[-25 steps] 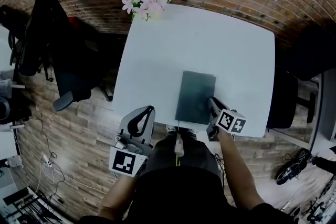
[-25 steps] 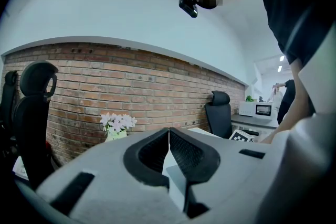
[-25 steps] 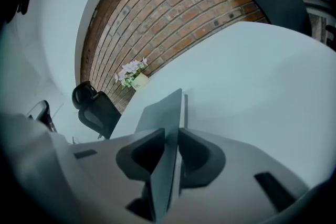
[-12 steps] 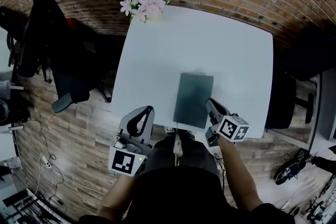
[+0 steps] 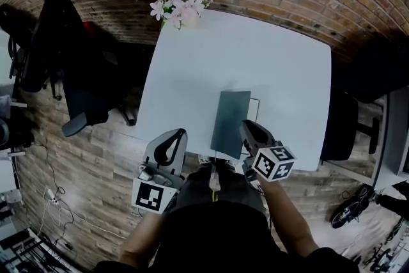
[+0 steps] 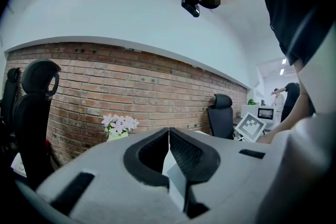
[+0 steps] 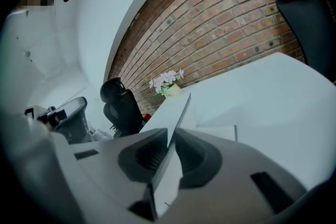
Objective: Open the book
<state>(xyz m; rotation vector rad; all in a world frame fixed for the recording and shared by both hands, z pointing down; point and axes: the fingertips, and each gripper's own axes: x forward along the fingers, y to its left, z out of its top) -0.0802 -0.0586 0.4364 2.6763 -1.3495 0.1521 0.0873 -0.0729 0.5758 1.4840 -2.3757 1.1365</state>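
R tongs (image 5: 248, 130) on bk cover (image 5: 229, 113)

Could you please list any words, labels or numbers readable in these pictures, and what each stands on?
No words or numbers can be read.
Book cover: dark, no title visible.
Marker cubes, right and left: black-and-white square patterns only.
Distant screen: too small to read.

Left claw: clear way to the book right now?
Probably yes: left claw hangs just off the table, bare surface between it and the book; only the right claw, gripping the cover, is close.
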